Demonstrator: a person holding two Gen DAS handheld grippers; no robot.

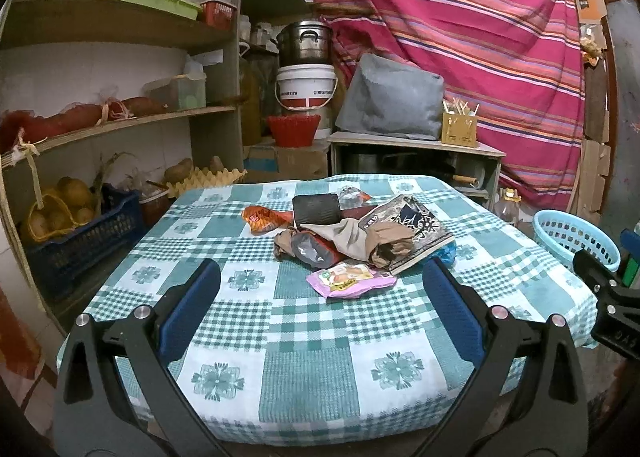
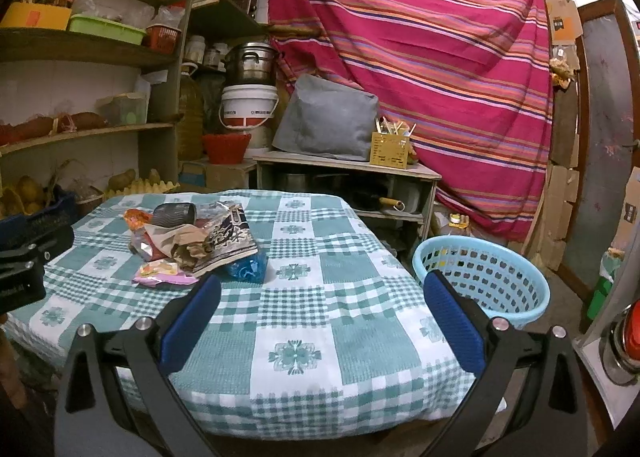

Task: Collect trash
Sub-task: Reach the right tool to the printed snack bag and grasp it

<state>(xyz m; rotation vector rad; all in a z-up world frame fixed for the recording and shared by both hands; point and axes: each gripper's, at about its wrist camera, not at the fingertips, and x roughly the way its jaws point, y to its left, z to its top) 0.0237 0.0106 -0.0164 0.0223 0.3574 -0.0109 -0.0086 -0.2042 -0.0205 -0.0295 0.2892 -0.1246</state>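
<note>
A heap of trash [image 1: 352, 233] lies on the green checked tablecloth [image 1: 304, 357]: an orange wrapper [image 1: 262, 219], a black ribbed cup [image 1: 316, 209], crumpled brown paper [image 1: 390, 243], a patterned packet [image 1: 412, 231] and a pink wrapper [image 1: 350, 279] nearest me. My left gripper [image 1: 320, 273] is open, short of the pink wrapper, holding nothing. In the right wrist view the same heap [image 2: 192, 239] sits to the far left, with a blue plastic piece [image 2: 246, 269] beside it. My right gripper [image 2: 320, 285] is open and empty over the cloth. A light blue basket [image 2: 480, 277] stands to the table's right.
Wooden shelves [image 1: 120, 121] with crates, an egg tray and produce run along the left. Behind the table is a low cabinet [image 1: 416, 153] with a grey cushion, stacked buckets and a pot. A striped pink cloth [image 2: 420, 77] hangs at the back. Cardboard leans at the right.
</note>
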